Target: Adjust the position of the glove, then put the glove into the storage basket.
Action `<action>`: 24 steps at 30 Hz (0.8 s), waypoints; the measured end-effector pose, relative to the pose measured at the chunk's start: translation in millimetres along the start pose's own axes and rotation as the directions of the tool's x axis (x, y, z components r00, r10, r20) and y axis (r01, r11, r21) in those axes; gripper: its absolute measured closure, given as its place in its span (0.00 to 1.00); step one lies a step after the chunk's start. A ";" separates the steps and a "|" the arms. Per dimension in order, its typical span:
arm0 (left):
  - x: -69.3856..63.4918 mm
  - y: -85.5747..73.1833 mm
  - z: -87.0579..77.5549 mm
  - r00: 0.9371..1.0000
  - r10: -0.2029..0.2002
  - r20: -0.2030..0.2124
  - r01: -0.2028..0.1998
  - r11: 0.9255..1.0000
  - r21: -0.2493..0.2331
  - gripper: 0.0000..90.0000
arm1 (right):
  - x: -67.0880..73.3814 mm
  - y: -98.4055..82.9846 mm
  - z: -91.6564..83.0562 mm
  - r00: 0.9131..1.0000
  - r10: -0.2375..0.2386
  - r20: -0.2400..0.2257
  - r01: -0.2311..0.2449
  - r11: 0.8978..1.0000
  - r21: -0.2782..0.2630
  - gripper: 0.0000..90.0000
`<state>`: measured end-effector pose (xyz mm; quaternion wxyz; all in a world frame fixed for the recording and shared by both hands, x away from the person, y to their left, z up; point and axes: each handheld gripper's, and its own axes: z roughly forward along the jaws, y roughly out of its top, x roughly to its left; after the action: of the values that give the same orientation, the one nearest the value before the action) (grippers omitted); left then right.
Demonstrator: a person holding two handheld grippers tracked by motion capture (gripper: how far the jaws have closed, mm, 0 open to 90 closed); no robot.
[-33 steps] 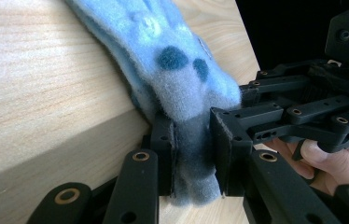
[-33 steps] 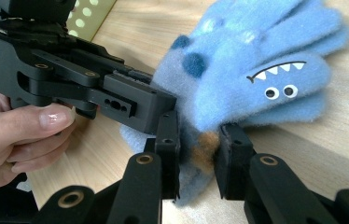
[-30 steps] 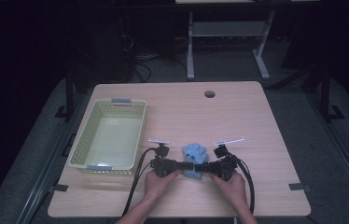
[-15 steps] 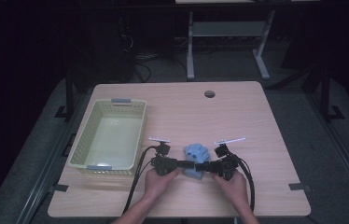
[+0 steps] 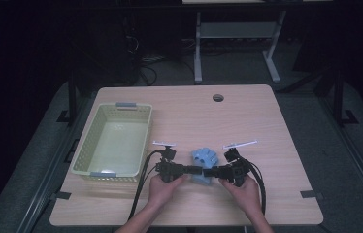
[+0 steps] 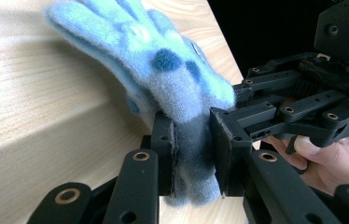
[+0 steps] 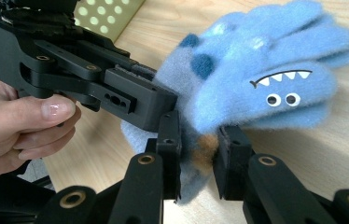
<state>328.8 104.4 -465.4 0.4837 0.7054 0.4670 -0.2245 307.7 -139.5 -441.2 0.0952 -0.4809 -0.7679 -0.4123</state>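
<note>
Glove (image 5: 204, 160), fuzzy blue w/ a toothy face & two eyes, sits near the front edge of the tabletop (image 5: 247, 116), just right of the pale green basket (image 5: 113, 141), held between both grippers. Left gripper (image 6: 195, 154) is clamped on the glove's cuff end, fabric squeezed between its pads; right gripper (image 7: 199, 158) is clamped on the same cuff from the opposite side, w/ the glove's fingers fanning away from it over the wood

No readable text, label, brand or number appears on anything in these views.
</note>
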 end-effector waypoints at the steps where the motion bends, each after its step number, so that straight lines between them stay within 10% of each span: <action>1: -0.6 0.1 -1.0 1.000 0.002 0.000 -0.002 1.000 -0.001 0.80 | 1.1 0.6 -0.4 1.000 -0.004 -0.001 0.004 1.000 0.000 0.82; 24: -26.3 15.4 -34.0 0.998 0.067 -0.001 -0.067 0.997 -0.045 0.81 | 24.1 23.2 -14.0 0.997 -0.069 -0.046 0.066 0.997 -0.045 0.82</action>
<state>325.6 121.6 -423.2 0.5071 0.7094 0.4478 -0.1978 310.6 -129.1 -406.6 0.0889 -0.4467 -0.7720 -0.4433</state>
